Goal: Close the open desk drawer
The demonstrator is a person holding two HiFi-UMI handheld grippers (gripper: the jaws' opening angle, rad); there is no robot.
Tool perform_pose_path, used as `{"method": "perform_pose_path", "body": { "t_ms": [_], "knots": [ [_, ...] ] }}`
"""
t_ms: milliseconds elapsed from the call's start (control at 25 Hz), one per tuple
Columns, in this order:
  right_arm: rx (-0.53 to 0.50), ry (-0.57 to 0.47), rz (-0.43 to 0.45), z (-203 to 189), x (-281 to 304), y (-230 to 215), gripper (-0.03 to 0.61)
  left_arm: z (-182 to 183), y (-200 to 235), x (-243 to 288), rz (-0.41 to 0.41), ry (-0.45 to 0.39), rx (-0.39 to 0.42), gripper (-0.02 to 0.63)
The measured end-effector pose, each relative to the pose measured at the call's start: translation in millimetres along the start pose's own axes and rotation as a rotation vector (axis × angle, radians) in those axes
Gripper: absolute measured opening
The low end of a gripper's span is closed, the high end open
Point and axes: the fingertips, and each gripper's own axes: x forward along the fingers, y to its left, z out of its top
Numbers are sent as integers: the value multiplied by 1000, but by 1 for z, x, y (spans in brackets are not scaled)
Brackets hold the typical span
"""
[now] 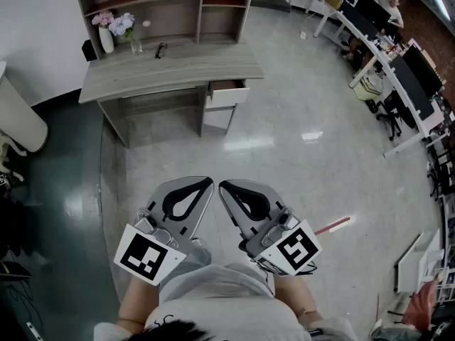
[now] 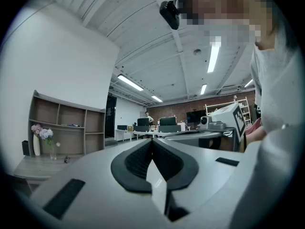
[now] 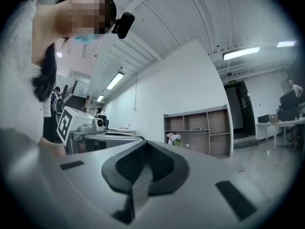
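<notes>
A grey wooden desk (image 1: 170,73) stands far ahead against the wall. Its top right drawer (image 1: 228,91) is pulled out, white front facing me. Both grippers are held close to my body, well short of the desk. My left gripper (image 1: 208,182) is shut with nothing in it, jaw tips meeting. My right gripper (image 1: 223,186) is also shut and empty, beside the left one. In the left gripper view the left gripper's tips (image 2: 152,140) meet; in the right gripper view the right gripper's tips (image 3: 144,142) meet too. The desk shelf (image 3: 198,130) shows far off.
A shelf unit (image 1: 167,6) sits on the desk with a vase of flowers (image 1: 106,30) and glasses (image 1: 161,49). Glossy floor (image 1: 284,155) lies between me and the desk. Office desks with monitors (image 1: 398,69) line the right side. A red-and-white stick (image 1: 332,226) lies on the floor.
</notes>
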Motion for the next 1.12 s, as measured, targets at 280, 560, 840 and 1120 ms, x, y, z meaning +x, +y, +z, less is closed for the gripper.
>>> {"method": "perform_pose_path", "body": {
  "t_ms": [280, 560, 840, 1120],
  "knots": [
    [-2, 3, -3, -2, 2, 3, 8, -1, 1, -1, -9, -5, -1, 11],
    [-6, 11, -4, -4, 16, 5, 8, -1, 14, -4, -16, -7, -9, 11],
    [58, -54, -49, -2, 19, 0, 8, -5, 25, -3, -36, -19, -17, 11],
    [52, -24, -105, -3, 5, -20, 8, -1, 20, 12, -80, -33, 13, 11]
  ]
}}
